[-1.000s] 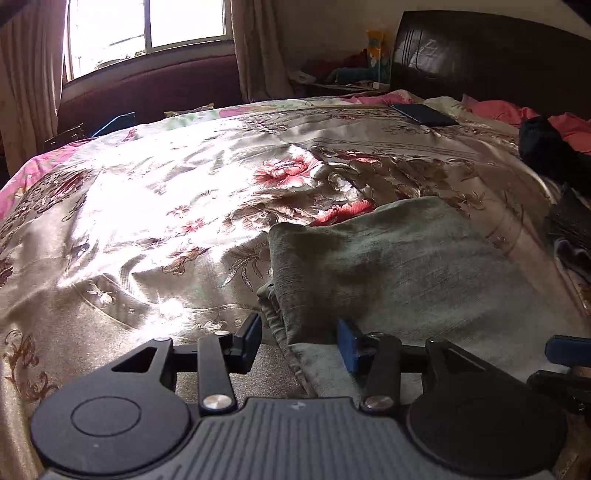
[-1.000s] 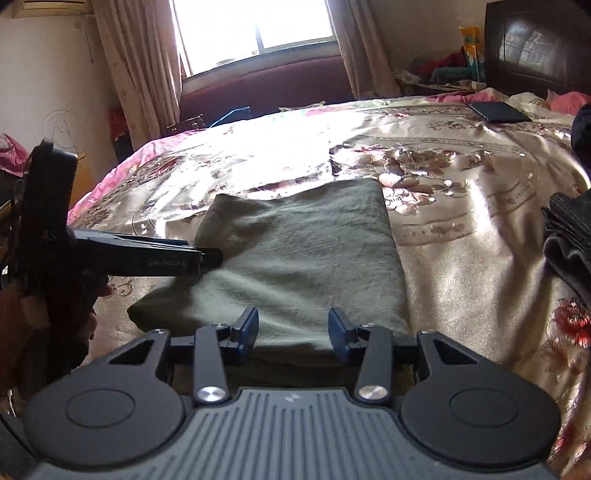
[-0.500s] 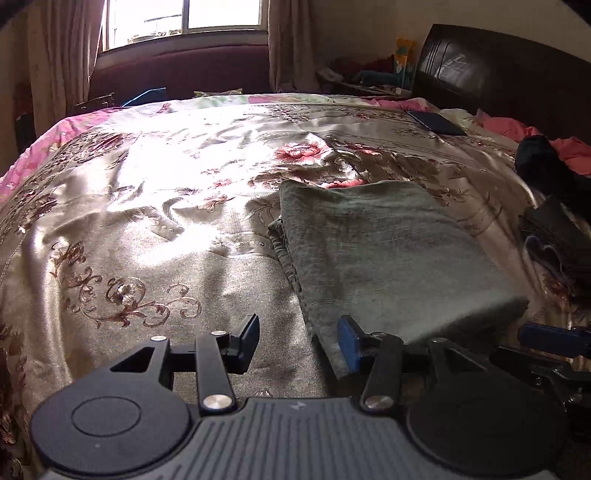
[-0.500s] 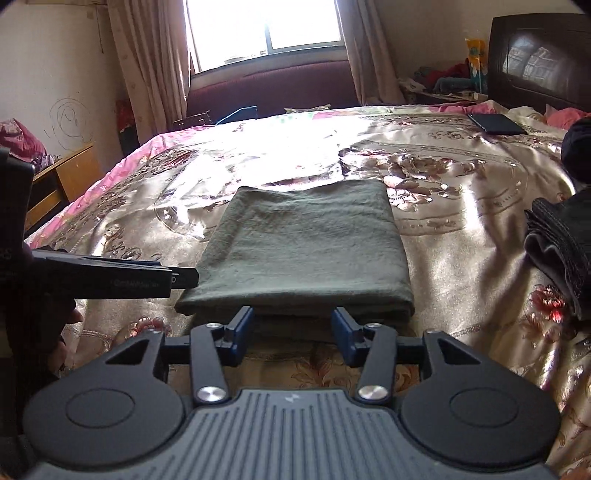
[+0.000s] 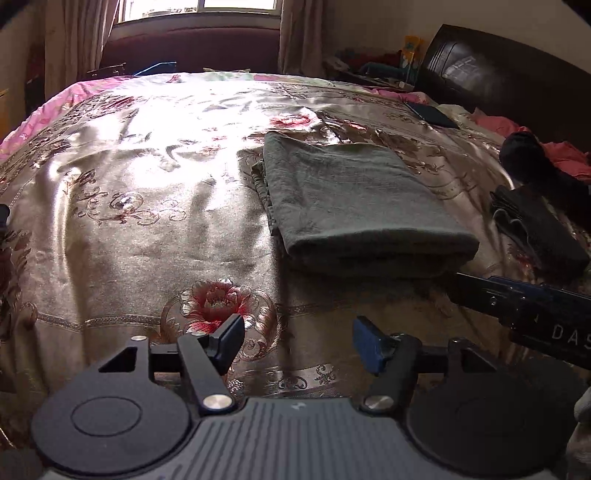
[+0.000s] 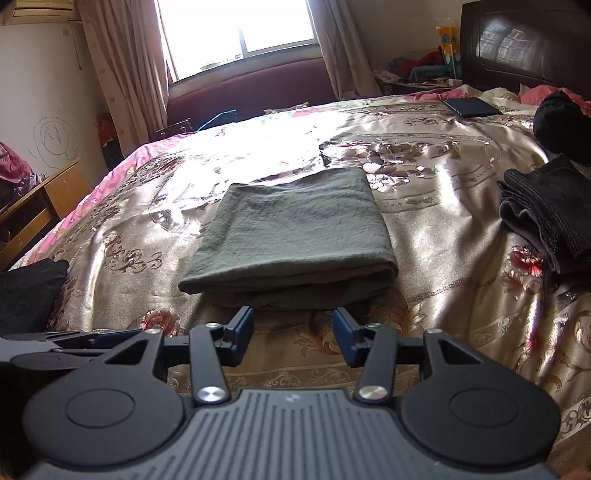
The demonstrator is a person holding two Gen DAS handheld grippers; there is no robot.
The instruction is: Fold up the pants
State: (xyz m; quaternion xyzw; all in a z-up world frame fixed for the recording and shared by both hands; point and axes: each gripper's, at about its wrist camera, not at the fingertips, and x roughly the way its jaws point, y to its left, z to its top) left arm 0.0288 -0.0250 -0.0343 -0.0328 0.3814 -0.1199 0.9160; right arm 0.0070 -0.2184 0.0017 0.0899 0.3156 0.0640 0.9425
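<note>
Between the parted jaws of the left gripper (image 5: 298, 341), which are opening, only the floral bedspread (image 5: 147, 206) shows. Just short of the folded green pants (image 6: 295, 229), the right gripper (image 6: 293, 334) hangs released, grasping nothing. Those pants lie flat mid-bedspread, with dark folded clothes (image 6: 546, 225) to their right.

one folded green pants (image 6: 295, 236) counted; one folded dark garment stack (image 6: 546, 218); one black bundle (image 6: 561, 122); one dark phone (image 6: 471, 106); two grippers: left gripper (image 5: 297, 345), right gripper (image 6: 293, 338); one window (image 6: 236, 33); one headboard (image 6: 524, 44).
</note>
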